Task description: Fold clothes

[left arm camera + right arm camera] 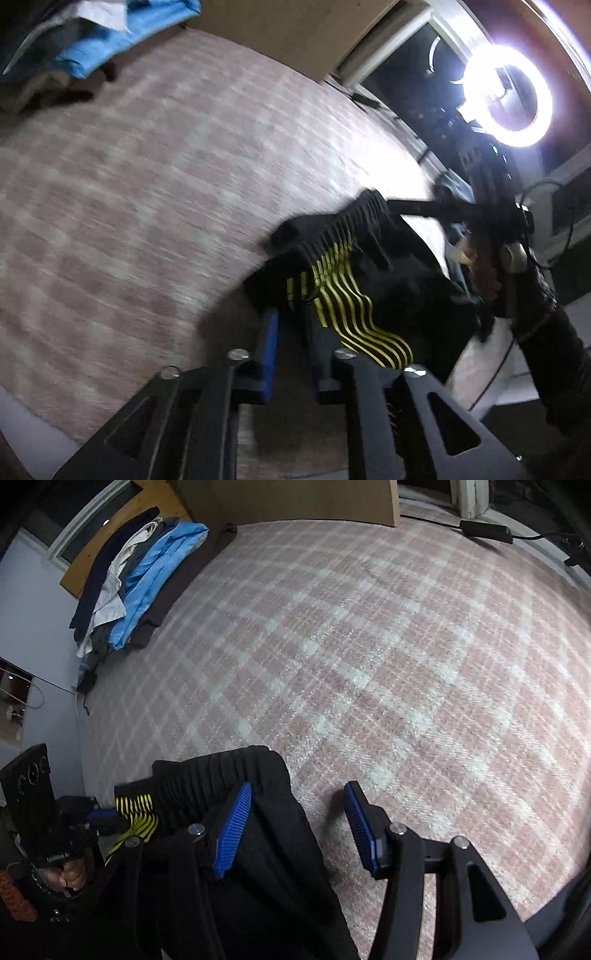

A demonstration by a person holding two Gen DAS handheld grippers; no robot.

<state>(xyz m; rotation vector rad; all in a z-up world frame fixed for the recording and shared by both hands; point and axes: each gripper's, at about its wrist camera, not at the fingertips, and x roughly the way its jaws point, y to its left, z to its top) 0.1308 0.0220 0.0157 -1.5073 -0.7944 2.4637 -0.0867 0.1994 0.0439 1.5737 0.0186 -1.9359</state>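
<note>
- Left wrist view: the left gripper [291, 325] has its blue pads nearly together, pinched on the edge of the black garment [388, 280], right by the yellow stripes [354, 314].
- Motion blur smears the plaid blanket [166, 184] here, so fine detail of the grip is hard to read.
- The garment hangs bunched and raised off the blanket, its ribbed elastic band [351, 221] crumpled at the top.
- Right wrist view: the right gripper [295, 823] stands wide, one blue pad lying against the black cloth, the other out over bare blanket; nothing clamped.
- The person's hand [70, 877] on the other tool shows at the lower left.
- Handling call: this looks light, soft and floppy, a thin sporty fabric that will sag wherever it is not supported and may slide between smooth pads.
- Best hold, I'd judge, is the thick ribbed band, at its two ends, so the cloth hangs flat before laying it down.
- No containers in sight; the nearest thing to one is the stack of clothes [140, 579] at the far edge of the blanket, well apart, with blue, white, grey and dark pieces piled on it.
</note>
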